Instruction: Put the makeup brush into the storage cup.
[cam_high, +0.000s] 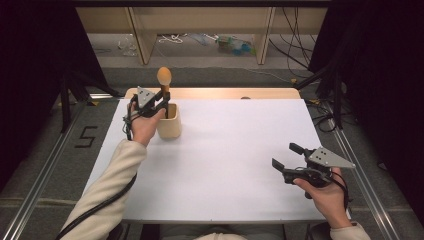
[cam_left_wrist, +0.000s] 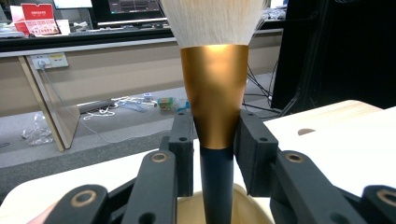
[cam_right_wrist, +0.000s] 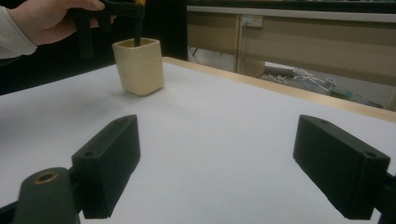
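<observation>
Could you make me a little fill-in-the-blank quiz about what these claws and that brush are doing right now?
1. The left claw is shut on the makeup brush, whose metal collar is coloured ____.
2. The brush's dark handle goes down into a cream-coloured ____.
3. The right claw hovers over the white table with its jaws ____.
4. In the high view, the cup stands near the table's far ____ corner.

Missing words: gold; cup; open; left

The left gripper (cam_high: 161, 102) clamps a brush (cam_high: 164, 80) standing in a cream cup (cam_high: 170, 125); the right gripper (cam_high: 286, 161) rests open, well apart.
</observation>
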